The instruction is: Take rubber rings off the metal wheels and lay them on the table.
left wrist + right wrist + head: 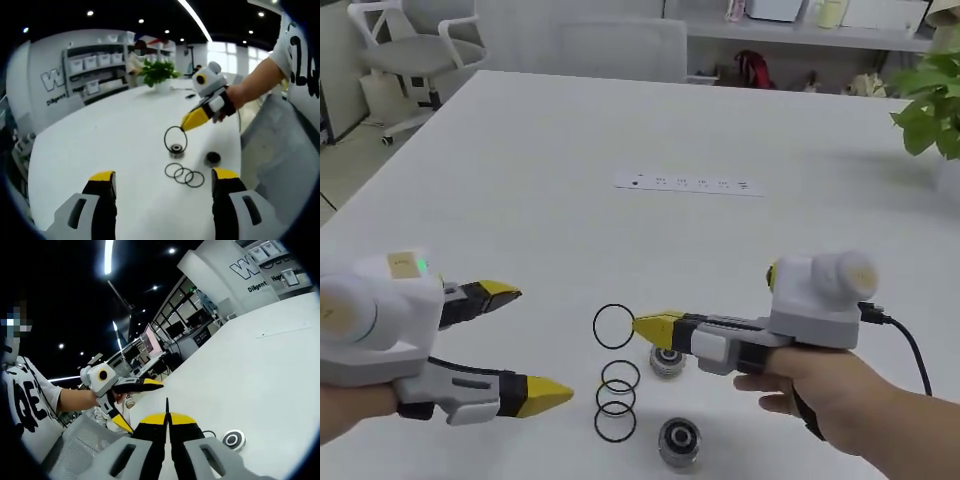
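- Head view, nearest first: a metal wheel (679,440) stands bare on the table (520,180); just left of it three rubber rings (617,400) lie flat in an overlapping row, kept together as the finished pile
- The left gripper (532,342) hovers beside that row, jaws spread wide and empty; I read it as placed to steady a wheel
- The right gripper (642,325) is pinched tight on a fourth ring (613,327), holding it close by the second wheel (667,360), clear for setting down; whether that wheel is fully stripped is hard to tell
- Farthest, a power strip (690,183) lies well apart from the work
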